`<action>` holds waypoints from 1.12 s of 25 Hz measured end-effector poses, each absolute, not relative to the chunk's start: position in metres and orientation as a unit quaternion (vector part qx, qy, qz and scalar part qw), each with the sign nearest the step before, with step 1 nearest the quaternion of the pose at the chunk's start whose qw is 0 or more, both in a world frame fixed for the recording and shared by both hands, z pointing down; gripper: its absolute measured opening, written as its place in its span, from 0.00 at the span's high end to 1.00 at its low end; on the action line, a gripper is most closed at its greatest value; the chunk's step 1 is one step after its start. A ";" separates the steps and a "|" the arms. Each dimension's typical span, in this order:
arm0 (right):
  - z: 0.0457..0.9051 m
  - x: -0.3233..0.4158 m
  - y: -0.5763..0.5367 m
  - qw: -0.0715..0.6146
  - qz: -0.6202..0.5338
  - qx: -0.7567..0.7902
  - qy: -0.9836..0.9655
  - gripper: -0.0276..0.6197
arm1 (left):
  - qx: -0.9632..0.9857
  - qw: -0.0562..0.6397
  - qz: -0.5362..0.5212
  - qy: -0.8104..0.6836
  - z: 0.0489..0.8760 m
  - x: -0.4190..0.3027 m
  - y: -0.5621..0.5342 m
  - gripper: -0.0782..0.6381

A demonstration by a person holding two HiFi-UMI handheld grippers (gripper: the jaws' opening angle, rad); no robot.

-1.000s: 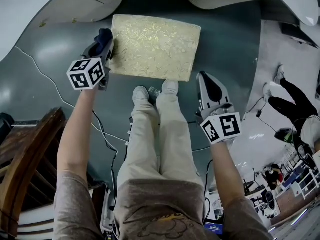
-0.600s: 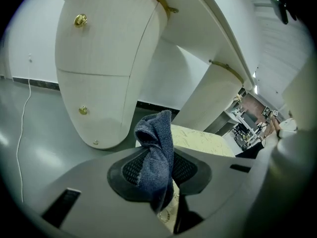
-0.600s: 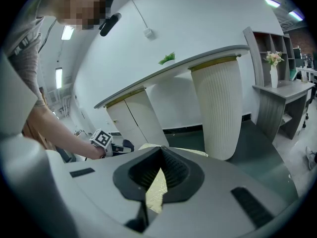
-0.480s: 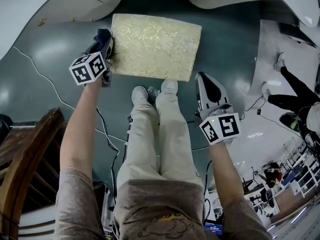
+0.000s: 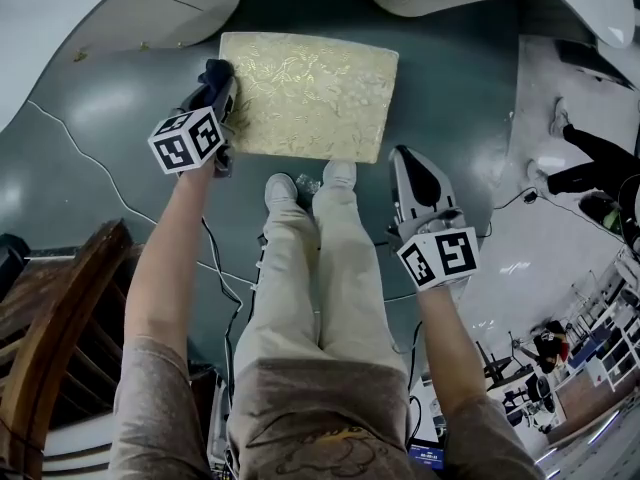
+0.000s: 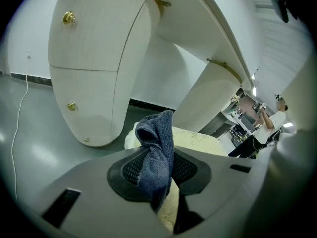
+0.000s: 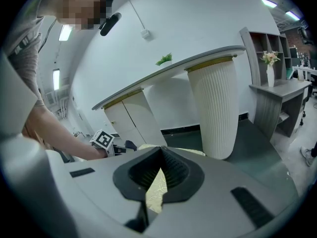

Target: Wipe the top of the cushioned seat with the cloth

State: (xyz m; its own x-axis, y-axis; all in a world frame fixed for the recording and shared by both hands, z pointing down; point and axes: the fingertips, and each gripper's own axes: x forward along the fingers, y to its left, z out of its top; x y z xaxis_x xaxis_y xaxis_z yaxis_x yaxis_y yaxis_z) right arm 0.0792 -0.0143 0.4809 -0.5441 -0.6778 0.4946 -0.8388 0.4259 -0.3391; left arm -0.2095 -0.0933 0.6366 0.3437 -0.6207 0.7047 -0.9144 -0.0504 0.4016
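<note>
Jaws of the left gripper (image 5: 214, 90) pinch the dark blue terry cloth (image 6: 156, 152) at the far left edge of the rectangular gold brocade cushioned seat (image 5: 310, 93). The right gripper (image 5: 410, 168), jaws pressed together on nothing, hangs near its near right corner.

It looks like an open-plan office or showroom: glossy grey floor (image 5: 100, 118), a long curved white counter (image 7: 168, 66) on ribbed columns (image 7: 218, 108), grey shelves (image 7: 277, 43) (a vase of flowers (image 7: 270, 58) beside them), ceiling strip lights (image 7: 269, 3), and a loose cable (image 6: 20, 110).
</note>
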 end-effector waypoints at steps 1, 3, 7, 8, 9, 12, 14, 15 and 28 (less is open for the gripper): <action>0.480 0.080 -0.014 0.142 0.282 0.456 -0.832 0.95 | 0.707 0.420 0.174 -0.542 0.635 -0.205 -0.093 0.75; 0.480 0.083 -0.015 0.141 0.283 0.458 -0.831 0.95 | 0.714 0.417 0.175 -0.534 0.633 -0.193 -0.093 0.75; 0.482 0.089 -0.016 0.139 0.284 0.462 -0.829 0.95 | 0.729 0.415 0.175 -0.515 0.631 -0.167 -0.093 0.75; 0.482 0.091 -0.016 0.139 0.284 0.463 -0.828 0.95 | 0.733 0.414 0.178 -0.509 0.631 -0.160 -0.093 0.75; 0.482 0.093 -0.015 0.138 0.285 0.464 -0.828 0.95 | 0.736 0.413 0.180 -0.505 0.631 -0.152 -0.093 0.75; 0.482 0.099 -0.014 0.136 0.286 0.466 -0.826 0.95 | 0.741 0.415 0.182 -0.496 0.631 -0.133 -0.094 0.75; 0.483 0.103 -0.014 0.135 0.287 0.468 -0.825 0.95 | 0.744 0.415 0.182 -0.490 0.631 -0.121 -0.095 0.75; 0.484 0.105 -0.013 0.134 0.288 0.469 -0.824 0.95 | 0.746 0.415 0.183 -0.487 0.631 -0.116 -0.095 0.75; 0.482 0.147 -0.011 0.123 0.292 0.492 -0.811 0.95 | 0.774 0.427 0.182 -0.431 0.626 -0.022 -0.091 0.75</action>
State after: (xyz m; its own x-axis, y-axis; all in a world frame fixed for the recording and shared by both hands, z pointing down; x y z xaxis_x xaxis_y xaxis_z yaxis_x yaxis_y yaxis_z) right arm 0.1469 -0.0111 0.4822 -0.4861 -0.7257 0.4869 -0.8696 0.3466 -0.3516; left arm -0.0217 -0.0909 0.6261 0.5611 -0.5120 0.6505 -0.8233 -0.2635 0.5028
